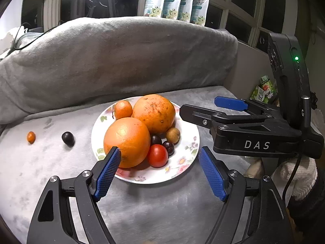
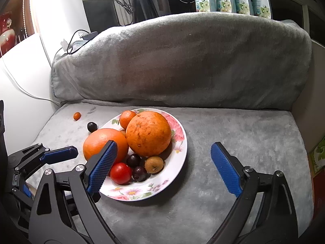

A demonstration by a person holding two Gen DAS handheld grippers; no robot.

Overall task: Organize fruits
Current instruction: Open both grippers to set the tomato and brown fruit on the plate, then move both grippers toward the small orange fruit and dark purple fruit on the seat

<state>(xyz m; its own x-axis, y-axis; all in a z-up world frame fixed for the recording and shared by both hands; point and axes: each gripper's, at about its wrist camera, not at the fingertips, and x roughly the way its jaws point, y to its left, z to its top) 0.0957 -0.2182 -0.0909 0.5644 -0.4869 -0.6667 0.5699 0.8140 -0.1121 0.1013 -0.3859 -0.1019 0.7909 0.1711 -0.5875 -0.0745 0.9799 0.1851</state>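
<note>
Surface: a grey plush cushion (image 1: pixel 142 213) on a sofa seat, with a large grey pillow (image 1: pixel 121 61) behind it.
Plate: a white floral plate (image 1: pixel 189 152) sits mid-cushion, directly ahead of both your claws.
On the plate: 2 large oranges, a smooth one (image 1: pixel 127 140) at the front left and a speckled one (image 1: pixel 154 112) behind it, touching; a mandarin (image 1: pixel 123 109) at the back; a red tomato (image 1: pixel 157 155), 2 dark grapes (image 1: pixel 168 147) and a brown longan-like fruit (image 1: pixel 173 135) at the front right.
Off the plate: a dark grape (image 1: pixel 68 138) lies on the cushion just left of the plate, and a small orange kumquat (image 1: pixel 31 137) lies further left, apart from it.
Left claw (image 1: pixel 160 172): wide open and empty, hovering low before the plate.
Right claw (image 2: pixel 164 168): wide open and empty, to the plate's right side.
Step in hand: most fruit looks gathered; I judge you are between placements.
Next move: likely swing your left claw to the stray grape, narrow the jaws for so small a round fruit, and grip gently so it neither rolls nor bursts.
</note>
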